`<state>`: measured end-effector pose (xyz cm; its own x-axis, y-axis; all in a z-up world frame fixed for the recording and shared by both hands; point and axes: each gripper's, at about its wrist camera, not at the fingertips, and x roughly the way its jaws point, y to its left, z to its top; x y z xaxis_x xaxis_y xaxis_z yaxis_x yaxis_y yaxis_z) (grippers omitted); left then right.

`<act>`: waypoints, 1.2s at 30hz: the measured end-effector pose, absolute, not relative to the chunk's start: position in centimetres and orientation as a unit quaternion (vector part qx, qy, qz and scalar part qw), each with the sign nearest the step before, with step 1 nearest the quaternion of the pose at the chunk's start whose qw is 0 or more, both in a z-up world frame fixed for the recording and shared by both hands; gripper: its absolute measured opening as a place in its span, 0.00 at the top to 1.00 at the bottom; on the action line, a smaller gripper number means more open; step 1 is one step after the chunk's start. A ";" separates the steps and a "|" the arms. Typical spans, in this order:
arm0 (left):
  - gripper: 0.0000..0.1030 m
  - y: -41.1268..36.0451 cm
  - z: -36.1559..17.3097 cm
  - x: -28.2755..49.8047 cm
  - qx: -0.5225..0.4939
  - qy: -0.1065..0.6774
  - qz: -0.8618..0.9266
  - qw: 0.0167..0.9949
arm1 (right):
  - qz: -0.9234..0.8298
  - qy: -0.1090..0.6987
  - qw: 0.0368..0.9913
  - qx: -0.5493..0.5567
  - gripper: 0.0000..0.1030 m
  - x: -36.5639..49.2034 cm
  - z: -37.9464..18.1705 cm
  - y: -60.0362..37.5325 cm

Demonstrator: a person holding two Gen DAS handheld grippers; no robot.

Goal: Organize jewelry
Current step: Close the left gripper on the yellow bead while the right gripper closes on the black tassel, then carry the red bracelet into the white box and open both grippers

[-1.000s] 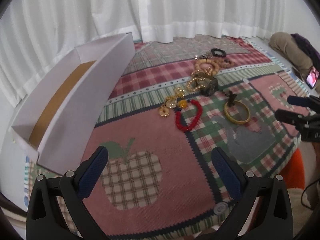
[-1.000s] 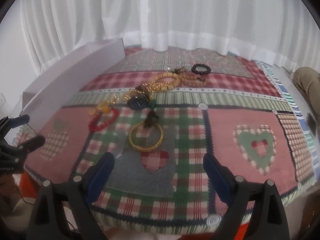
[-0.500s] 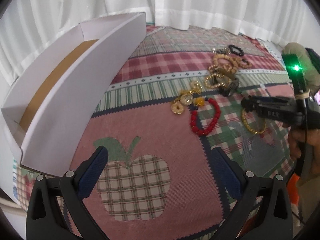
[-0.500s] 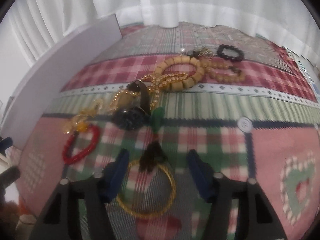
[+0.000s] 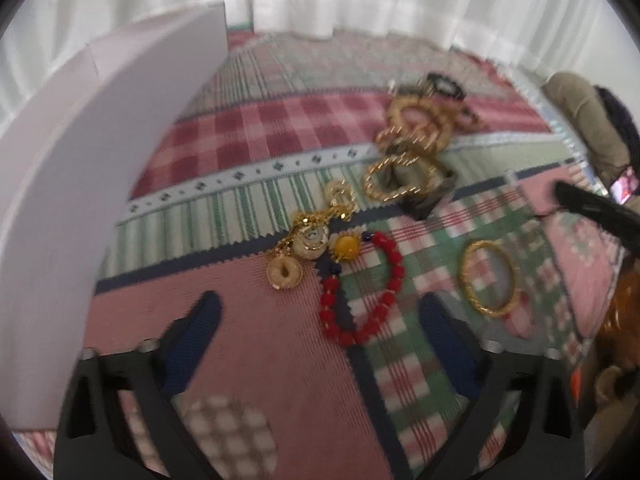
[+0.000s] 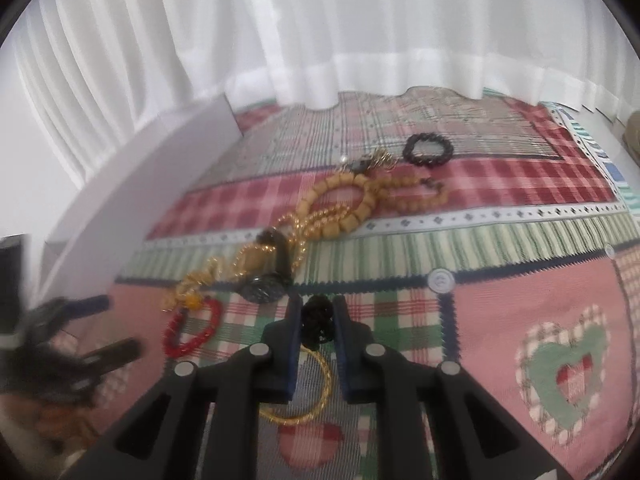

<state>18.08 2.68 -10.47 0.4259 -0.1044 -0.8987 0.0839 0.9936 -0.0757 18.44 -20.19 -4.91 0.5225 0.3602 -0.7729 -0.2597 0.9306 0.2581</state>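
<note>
Your right gripper (image 6: 317,322) is pinching the dark tassel (image 6: 317,316) of the gold bangle (image 6: 308,396) at 6 o'clock, probably to lift it; left gripper (image 5: 320,320) spread, straddling the red bracelet (image 5: 364,284)

Patchwork tablecloth (image 6: 520,292), white curtain (image 6: 320,20), perhaps phone (image 5: 624,191)

Home room, patchwork gingham quilt with heart appliqué (image 6: 560,372) as surface, sheer white pleated curtains (image 6: 320,20) hanging right behind the quilt
</note>
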 end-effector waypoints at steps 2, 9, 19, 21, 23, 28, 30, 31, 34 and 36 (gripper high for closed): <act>0.28 2.3 -11.8 19.2 -0.011 0.553 -0.056 0.831 | 0.180 0.448 0.874 0.063 0.85 17.5 -4.3 -20.8; 0.59 -0.6 -12.9 21.5 0.037 0.533 -0.048 0.844 | 0.181 0.432 0.880 0.079 0.85 16.1 -3.6 -22.0; 0.85 3.1 -9.0 17.5 -0.043 0.531 -0.085 0.842 | 0.198 0.432 0.876 0.078 0.85 14.7 -2.2 -21.8; 0.85 4.6 -7.4 16.3 -0.066 0.525 -0.084 0.844 | 0.213 0.436 0.871 0.077 0.85 14.8 -1.5 -20.8; 0.85 6.3 -5.3 15.2 -0.084 0.514 -0.078 0.850 | 0.233 0.439 0.864 0.077 0.85 14.9 -0.7 -19.5; 0.85 12.2 1.3 12.6 -0.107 0.468 -0.028 0.877 | 0.313 0.447 0.834 0.082 0.85 16.2 2.5 -13.2; 0.85 15.2 3.9 12.0 -0.114 0.446 -0.004 0.887 | 0.345 0.446 0.821 0.087 0.85 16.9 3.7 -10.3; 0.85 16.8 5.1 12.0 -0.114 0.433 0.012 0.894 | 0.359 0.445 0.815 0.090 0.85 17.2 4.3 -8.9; 0.85 20.6 6.8 12.0 -0.115 0.414 0.049 0.902 | 0.406 0.442 0.793 0.100 0.85 19.1 6.5 -3.1; 0.85 23.2 7.0 12.6 -0.119 0.409 0.074 0.902 | 0.427 0.445 0.781 0.100 0.85 20.3 7.3 0.6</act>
<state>12.59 23.18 7.00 0.6543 0.0368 -0.7553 -0.2317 0.9605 -0.1539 20.30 0.57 7.32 0.2399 0.7552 -0.6100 -0.5780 0.6160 0.5353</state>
